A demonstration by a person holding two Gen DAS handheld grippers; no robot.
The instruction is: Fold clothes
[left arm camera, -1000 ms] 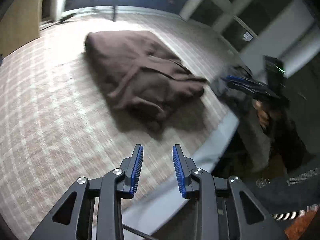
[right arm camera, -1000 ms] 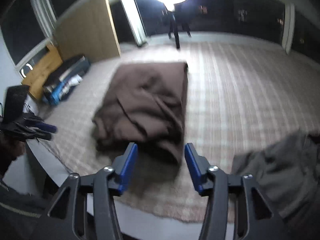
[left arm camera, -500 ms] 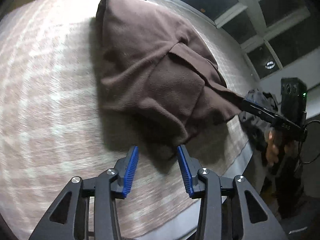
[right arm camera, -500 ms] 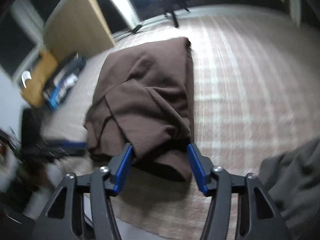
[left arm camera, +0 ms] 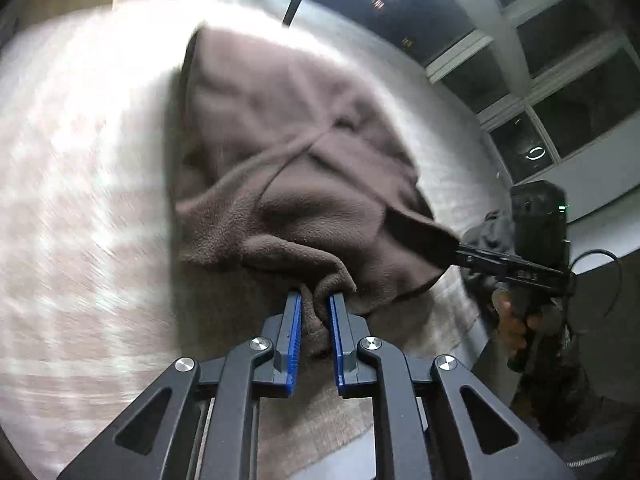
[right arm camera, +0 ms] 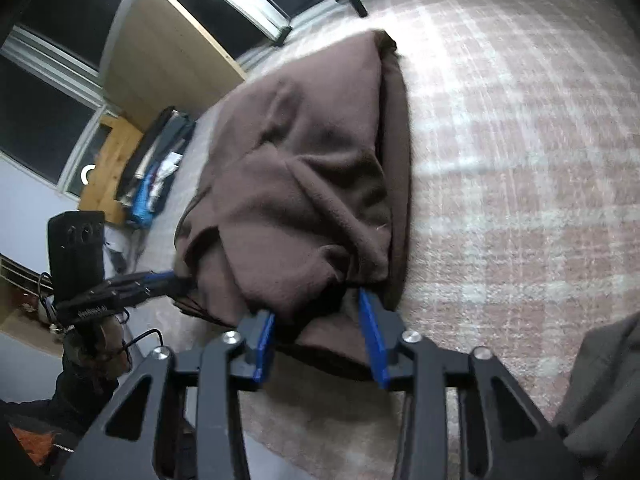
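A brown fleece garment (left arm camera: 304,184) lies partly folded on a checked bed cover (left arm camera: 80,200). My left gripper (left arm camera: 314,308) is shut on a bunched near corner of it. In the right wrist view the same garment (right arm camera: 312,184) fills the middle. My right gripper (right arm camera: 320,312) has its jaws wide apart around the garment's other near corner, with cloth between the fingers. Each gripper shows in the other's view: the right one (left arm camera: 480,258) at the garment's right edge, the left one (right arm camera: 160,280) at its left edge.
A grey garment (right arm camera: 600,392) lies on the checked cover (right arm camera: 520,160) at the lower right. A wooden cabinet (right arm camera: 108,168) and a bag of items stand beyond the bed's left side. Windows (left arm camera: 560,100) are at the far right. The bed edge runs just under both grippers.
Both grippers moved forward onto the garment's near edge. The left gripper closed on a bunch of cloth. The right gripper's open fingers now straddle the other corner.
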